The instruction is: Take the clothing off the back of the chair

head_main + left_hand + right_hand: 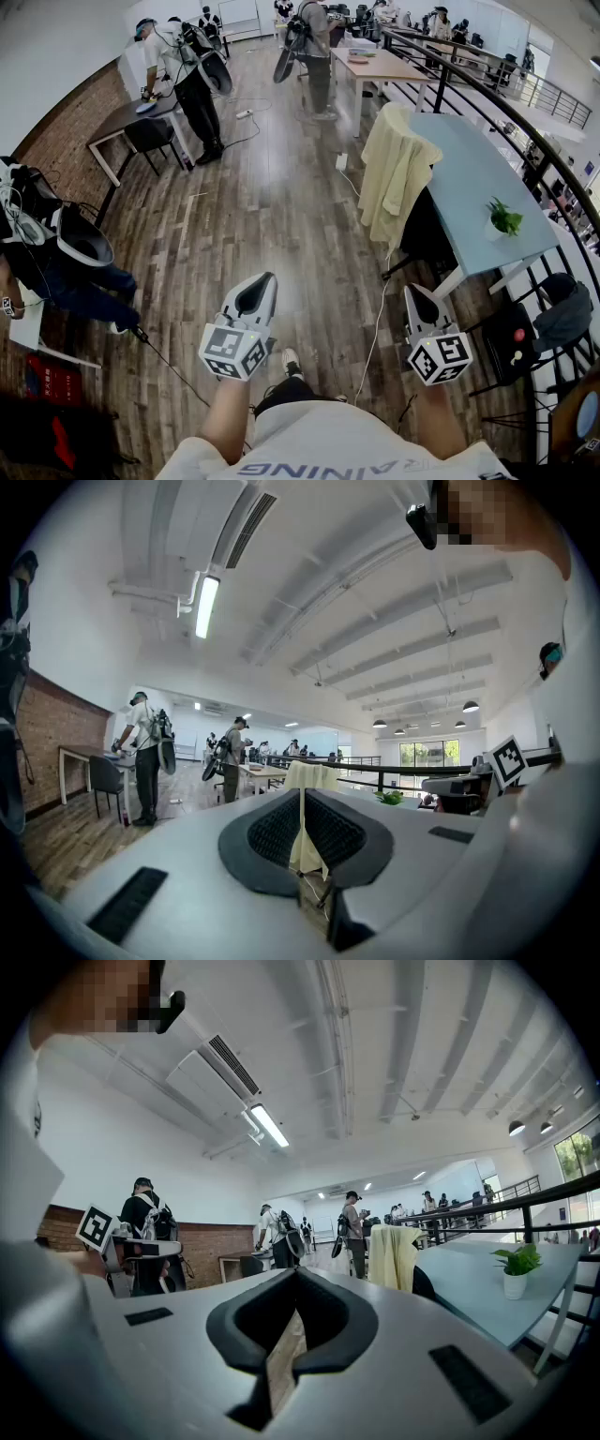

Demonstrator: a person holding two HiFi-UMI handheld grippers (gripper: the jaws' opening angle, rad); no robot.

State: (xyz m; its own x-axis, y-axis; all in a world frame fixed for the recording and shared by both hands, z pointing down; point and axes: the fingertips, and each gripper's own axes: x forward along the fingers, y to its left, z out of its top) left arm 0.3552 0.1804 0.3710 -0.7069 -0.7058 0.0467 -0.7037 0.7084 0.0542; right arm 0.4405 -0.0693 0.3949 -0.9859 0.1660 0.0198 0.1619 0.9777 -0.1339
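A pale yellow garment (pixel 398 173) hangs over the back of a black chair (pixel 427 236) pushed up to the light blue table (pixel 478 169). It also shows in the left gripper view as the garment (pixel 309 778) straight beyond the jaws, and in the right gripper view as the garment (pixel 394 1255) to the right. My left gripper (pixel 261 283) and right gripper (pixel 416 295) are held level in front of me, well short of the chair. Both are shut with nothing between their jaws; the left gripper (pixel 302 841) and right gripper (pixel 292 1321) show the closed pads.
A small potted plant (pixel 504 220) stands on the blue table. A black railing (pixel 487 84) runs along the right. A white cable (pixel 375 328) trails over the wooden floor. Several people stand at the far tables (pixel 375 66); someone sits at the left (pixel 66 262).
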